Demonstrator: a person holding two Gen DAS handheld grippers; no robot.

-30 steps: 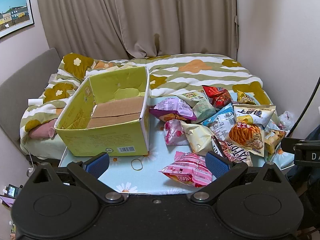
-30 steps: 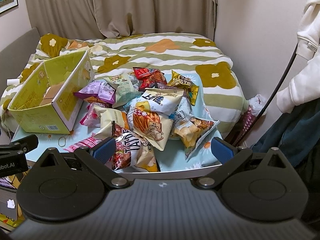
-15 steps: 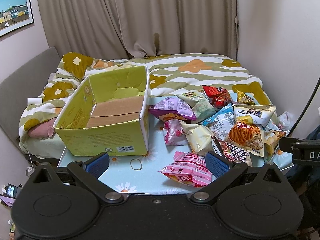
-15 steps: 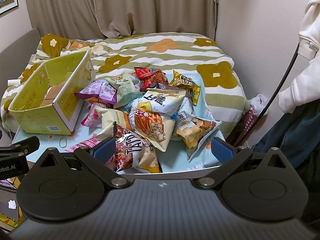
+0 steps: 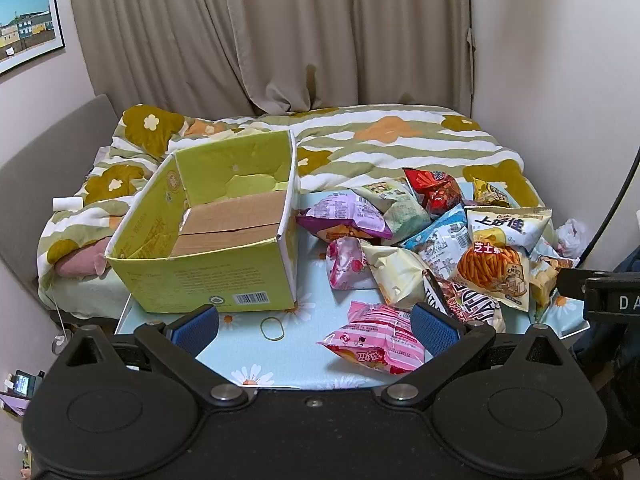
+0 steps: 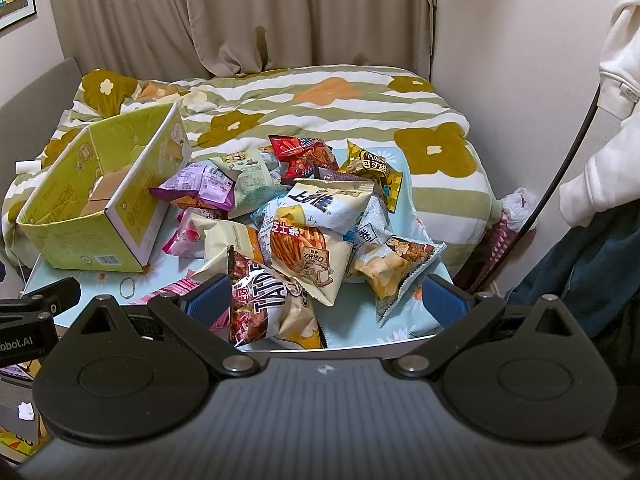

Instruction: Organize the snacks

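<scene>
The yellow box (image 5: 212, 240) is kept empty beside the snack pile (image 6: 304, 224); left gripper (image 5: 314, 322) and right gripper (image 6: 326, 300) are held wide (nothing gripped), presumably for picking

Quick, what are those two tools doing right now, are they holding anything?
Left tool: open, holding nothing, above the table.
Right tool: open, holding nothing, just in front of the snack pile.
</scene>
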